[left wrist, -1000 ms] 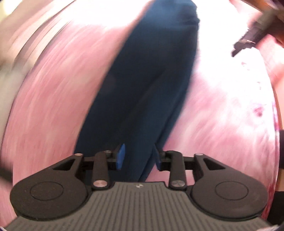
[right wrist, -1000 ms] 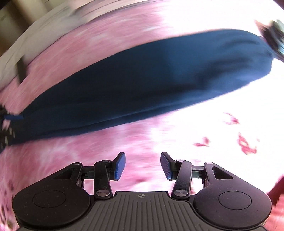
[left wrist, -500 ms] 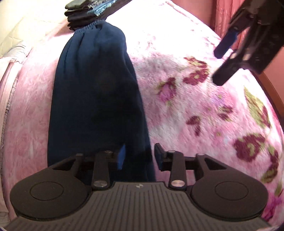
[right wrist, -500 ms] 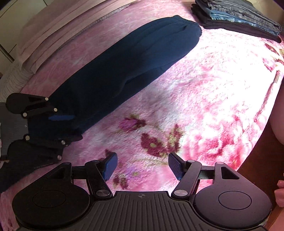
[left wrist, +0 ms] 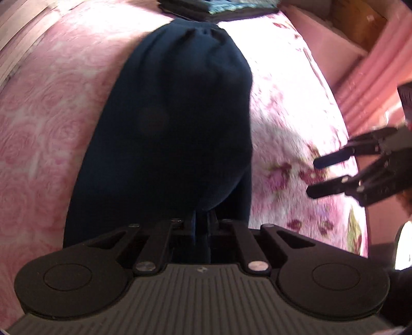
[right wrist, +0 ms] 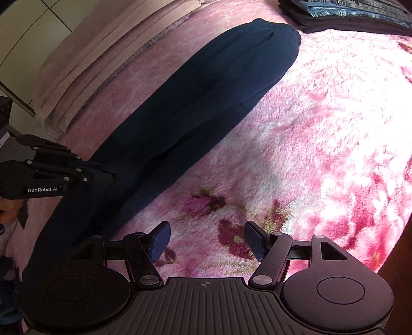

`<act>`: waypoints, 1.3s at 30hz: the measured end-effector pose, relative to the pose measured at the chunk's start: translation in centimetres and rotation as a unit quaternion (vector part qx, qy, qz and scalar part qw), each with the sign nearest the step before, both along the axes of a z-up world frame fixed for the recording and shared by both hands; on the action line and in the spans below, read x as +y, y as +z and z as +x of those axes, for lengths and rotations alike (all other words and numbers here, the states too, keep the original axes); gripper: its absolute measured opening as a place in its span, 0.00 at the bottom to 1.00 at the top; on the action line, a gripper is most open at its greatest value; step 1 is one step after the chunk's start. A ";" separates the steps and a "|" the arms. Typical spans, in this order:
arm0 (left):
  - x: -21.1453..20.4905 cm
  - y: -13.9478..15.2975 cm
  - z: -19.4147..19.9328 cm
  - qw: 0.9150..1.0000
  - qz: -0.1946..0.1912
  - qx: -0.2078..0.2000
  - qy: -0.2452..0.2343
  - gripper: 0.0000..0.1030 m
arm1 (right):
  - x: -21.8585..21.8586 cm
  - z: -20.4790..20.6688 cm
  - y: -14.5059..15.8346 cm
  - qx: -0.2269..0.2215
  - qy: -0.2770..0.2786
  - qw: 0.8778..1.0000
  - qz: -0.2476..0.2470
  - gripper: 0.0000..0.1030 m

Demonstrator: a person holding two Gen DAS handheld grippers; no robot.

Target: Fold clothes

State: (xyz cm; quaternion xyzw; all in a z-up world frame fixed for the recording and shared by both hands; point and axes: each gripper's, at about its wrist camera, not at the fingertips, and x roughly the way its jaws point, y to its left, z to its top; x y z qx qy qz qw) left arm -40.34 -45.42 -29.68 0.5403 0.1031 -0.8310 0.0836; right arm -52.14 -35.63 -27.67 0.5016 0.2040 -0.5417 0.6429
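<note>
Dark navy sweatpants (right wrist: 195,103) lie folded lengthwise along the pink floral blanket (right wrist: 322,134), waistband at the far end. My left gripper (left wrist: 202,224) is shut on the leg end of the sweatpants (left wrist: 180,123) and lifts it a little, so the cloth bulges in front of the fingers. It also shows in the right wrist view (right wrist: 103,171) at the left, clamped on the cloth. My right gripper (right wrist: 207,241) is open and empty above the blanket, beside the pants. It shows in the left wrist view (left wrist: 315,176) at the right, jaws apart.
A stack of folded jeans and dark clothes (right wrist: 355,15) lies at the far end of the bed, just past the waistband. Folded pale pink bedding (right wrist: 108,59) runs along the far left side. The bed's edge (right wrist: 391,260) drops off at the right.
My left gripper has closed on the leg end of the sweatpants and raised it. My right gripper has moved lower and stays open.
</note>
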 end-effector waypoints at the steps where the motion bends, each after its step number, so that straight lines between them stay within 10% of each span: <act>1: -0.3 0.0 0.0 1.000 0.004 0.003 0.006 0.05 | -0.3 0.3 -0.2 0.001 -0.004 1.000 -0.005 0.65; 11: -1.7 1.3 1.7 0.998 0.013 0.047 0.029 0.04 | -4.9 5.7 -1.7 0.056 -0.016 0.995 -0.081 0.71; 19: -1.6 1.0 2.2 0.998 0.000 0.055 0.021 0.04 | -6.4 6.7 -3.2 0.198 -0.058 0.971 -0.121 0.74; 28: 4.8 -1.6 1.0 0.984 -0.090 -0.004 -0.154 0.04 | 1.0 1.6 0.0 0.206 -0.155 0.963 -0.083 0.74; 39: 4.2 -1.4 1.0 0.988 -0.087 0.010 -0.124 0.04 | -4.0 6.7 -3.0 0.217 -0.033 0.967 -0.131 0.74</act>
